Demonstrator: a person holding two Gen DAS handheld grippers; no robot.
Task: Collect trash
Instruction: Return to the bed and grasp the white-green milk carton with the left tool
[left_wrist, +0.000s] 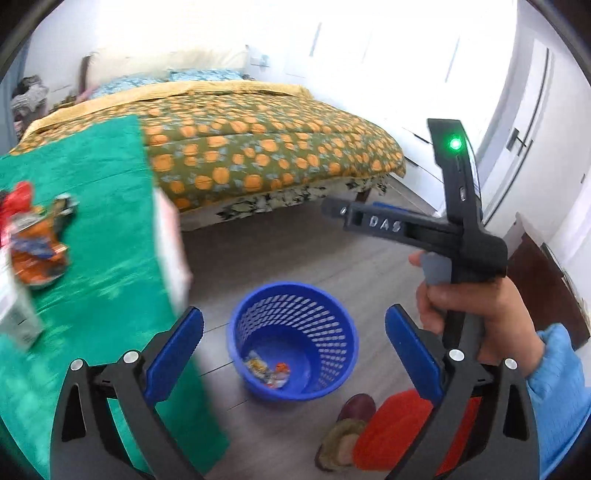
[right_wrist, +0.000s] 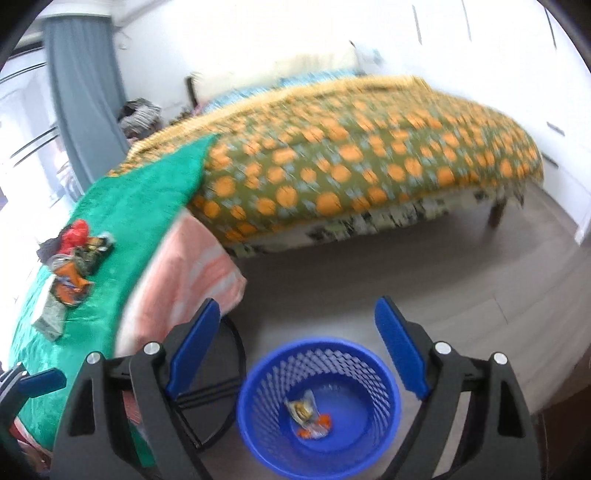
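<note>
A blue mesh waste basket (left_wrist: 295, 339) stands on the floor with a few wrappers (left_wrist: 269, 371) in its bottom; the right wrist view shows it too (right_wrist: 319, 402). A pile of wrappers (left_wrist: 37, 240) and a small carton (left_wrist: 14, 314) lie on a green-covered table (left_wrist: 103, 236), also seen in the right wrist view (right_wrist: 74, 269). My left gripper (left_wrist: 295, 354) is open and empty above the basket. My right gripper (right_wrist: 299, 350) is open and empty over the basket; in the left wrist view its body (left_wrist: 424, 229) is held to the right.
A bed with an orange-patterned cover (left_wrist: 258, 147) fills the back. White wardrobe doors (left_wrist: 517, 110) line the right wall. A black stool frame (right_wrist: 210, 398) stands by the table. Slippers (left_wrist: 347, 435) lie on the floor near the basket.
</note>
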